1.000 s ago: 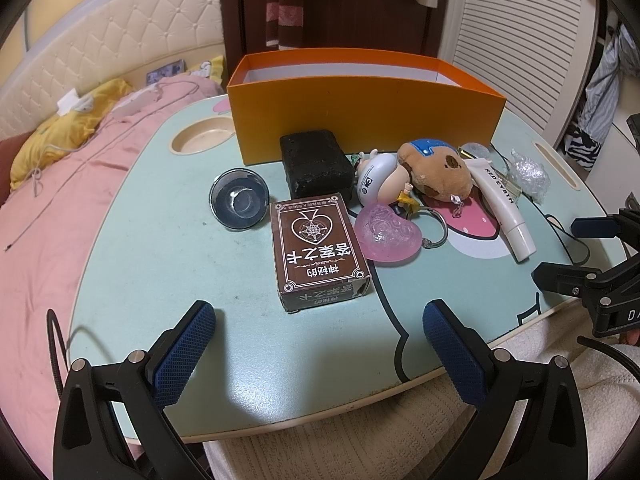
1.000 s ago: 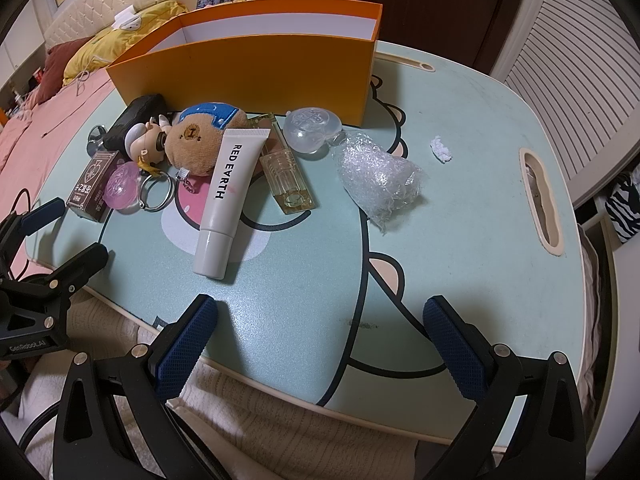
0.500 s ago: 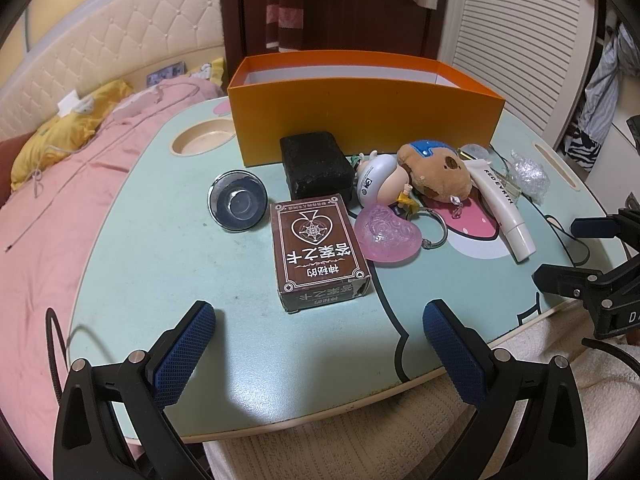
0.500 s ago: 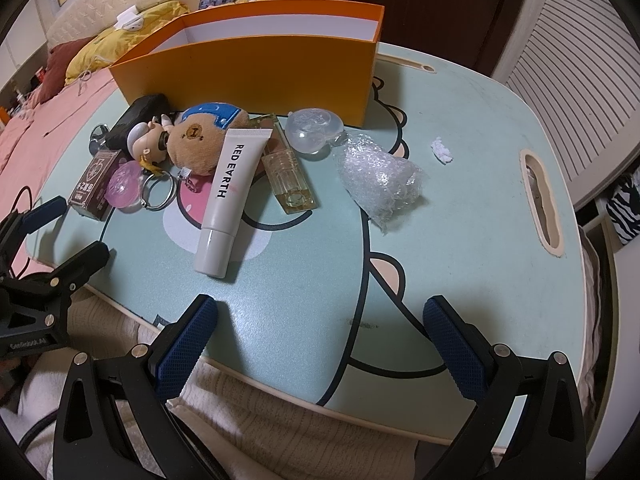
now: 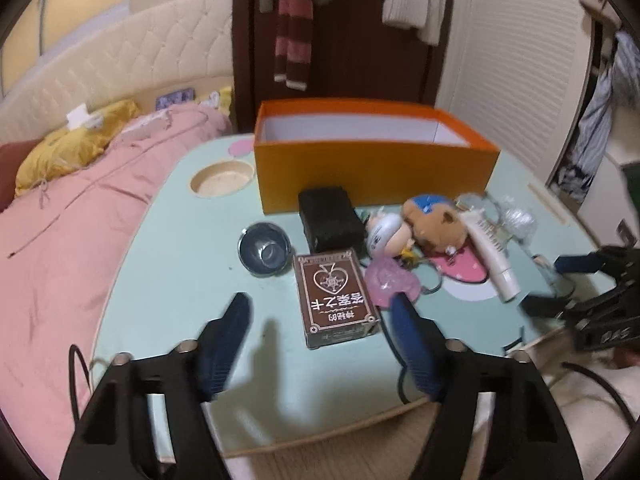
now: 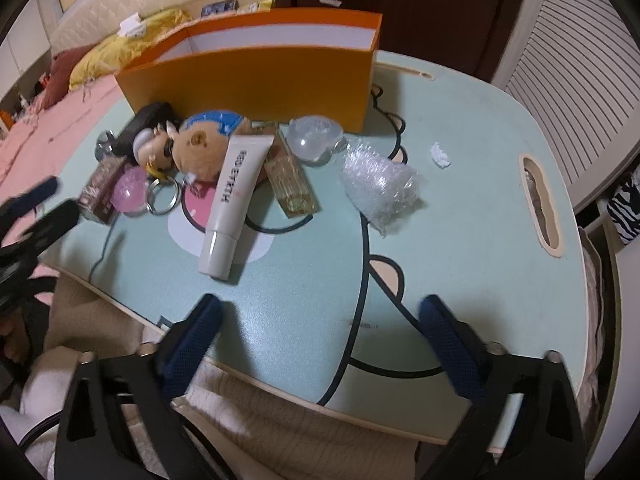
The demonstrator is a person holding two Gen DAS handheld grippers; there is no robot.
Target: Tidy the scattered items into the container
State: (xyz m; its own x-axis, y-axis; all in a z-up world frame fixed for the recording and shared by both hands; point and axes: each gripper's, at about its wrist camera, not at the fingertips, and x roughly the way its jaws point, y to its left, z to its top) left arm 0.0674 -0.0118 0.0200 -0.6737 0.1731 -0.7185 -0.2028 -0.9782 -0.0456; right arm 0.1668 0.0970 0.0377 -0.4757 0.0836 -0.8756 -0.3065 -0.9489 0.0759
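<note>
Both tongs spread, empty: left tongs (image 5: 320, 312) straddle card box (image 5: 335, 295); centre it before squeezing, then lift into orange box (image 5: 372, 160); right tongs (image 6: 320, 320) idle.

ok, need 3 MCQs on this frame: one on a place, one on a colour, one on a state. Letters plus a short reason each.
1. Where is the black case?
A. inside the box
B. on the table against the box's front wall
C. held in a hand-held gripper

2. What colour is the box outside?
A. orange
B. green
C. black

3. What state is the left hand-held gripper in?
A. shut on the card box
B. open, holding nothing
C. shut on the tube

Answers:
1 B: the case lies on the table right at the box's front wall.
2 A: the outer walls are orange, the inside white.
3 B: its fingers stand wide apart, one on each side of the near end of the brown card box, with gaps to it.
</note>
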